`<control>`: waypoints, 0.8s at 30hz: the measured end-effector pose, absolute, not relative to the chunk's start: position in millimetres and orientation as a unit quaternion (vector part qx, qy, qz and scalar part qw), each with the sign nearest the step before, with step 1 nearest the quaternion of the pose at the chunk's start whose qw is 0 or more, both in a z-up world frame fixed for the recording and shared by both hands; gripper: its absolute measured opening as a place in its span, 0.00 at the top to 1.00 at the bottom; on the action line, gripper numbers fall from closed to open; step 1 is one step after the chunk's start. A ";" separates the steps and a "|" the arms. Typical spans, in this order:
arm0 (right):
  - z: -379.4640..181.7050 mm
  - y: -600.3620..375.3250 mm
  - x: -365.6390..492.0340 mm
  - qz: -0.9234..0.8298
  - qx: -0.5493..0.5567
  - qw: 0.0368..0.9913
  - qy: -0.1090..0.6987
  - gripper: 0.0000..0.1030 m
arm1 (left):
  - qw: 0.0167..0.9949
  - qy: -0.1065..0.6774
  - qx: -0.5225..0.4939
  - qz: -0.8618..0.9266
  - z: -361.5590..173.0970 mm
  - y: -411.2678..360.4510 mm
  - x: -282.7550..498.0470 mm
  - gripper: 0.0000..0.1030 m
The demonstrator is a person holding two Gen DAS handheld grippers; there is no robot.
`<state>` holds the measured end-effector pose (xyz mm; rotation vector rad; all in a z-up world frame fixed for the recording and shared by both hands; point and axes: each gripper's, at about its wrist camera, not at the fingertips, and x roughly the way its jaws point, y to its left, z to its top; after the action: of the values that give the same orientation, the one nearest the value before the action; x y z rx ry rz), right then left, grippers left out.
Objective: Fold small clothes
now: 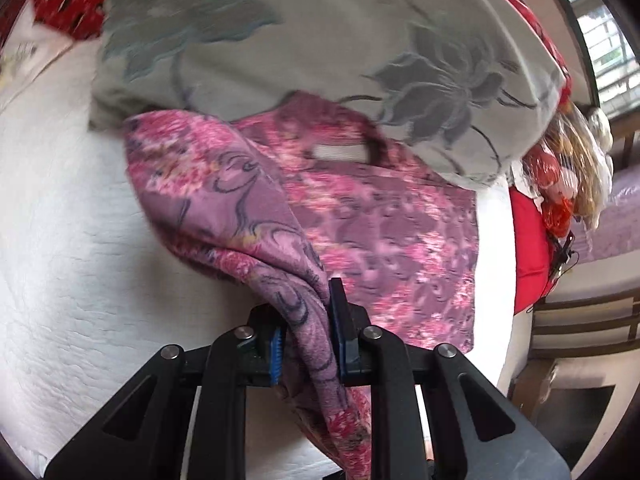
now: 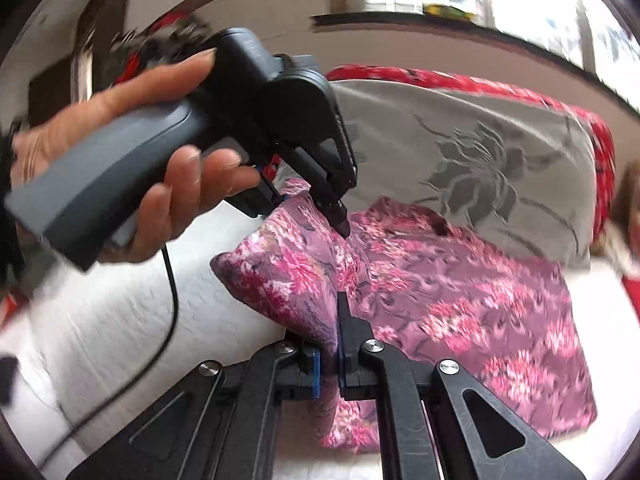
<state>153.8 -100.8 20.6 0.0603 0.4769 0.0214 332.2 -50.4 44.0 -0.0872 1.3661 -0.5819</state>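
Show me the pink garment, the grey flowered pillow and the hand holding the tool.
Pink garment (image 1: 384, 240): left wrist view, on its flat part.
Pillow (image 2: 480, 152): right wrist view, on its printed flower.
Hand (image 2: 132, 152): right wrist view, on the palm around the handle.

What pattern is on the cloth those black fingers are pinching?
Pink and red flowers on a purple ground cover the garment; it shows best in the right wrist view.

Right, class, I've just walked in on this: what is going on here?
A person is folding a pink floral garment on a white quilted bed, with a handheld gripper in each hand. The left gripper is shut on one bunched edge of the cloth, and the right gripper is shut on another part. That side is raised off the bed while the rest lies flat. A grey flowered pillow overlaps the garment's far end.
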 end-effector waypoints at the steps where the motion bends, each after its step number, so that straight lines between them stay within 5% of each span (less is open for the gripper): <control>1: 23.5 -107.2 149.7 0.010 0.046 0.971 0.235 0.95 | 0.738 0.620 -0.036 -0.266 47.9 -58.2 328.8 0.84; 11: 36.5 -213.0 118.0 -0.005 0.233 0.945 0.228 0.95 | 0.746 0.603 -0.018 -0.283 77.1 -133.3 298.8 0.86; 24: 1.0 -323.2 81.9 -0.043 0.391 0.892 0.222 0.95 | 0.722 0.619 0.030 -0.308 51.9 -252.9 276.6 0.90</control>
<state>81.9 -323.2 1.0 0.8122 0.4612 -0.0891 276.6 -252.9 51.9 0.0660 1.3675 -0.6800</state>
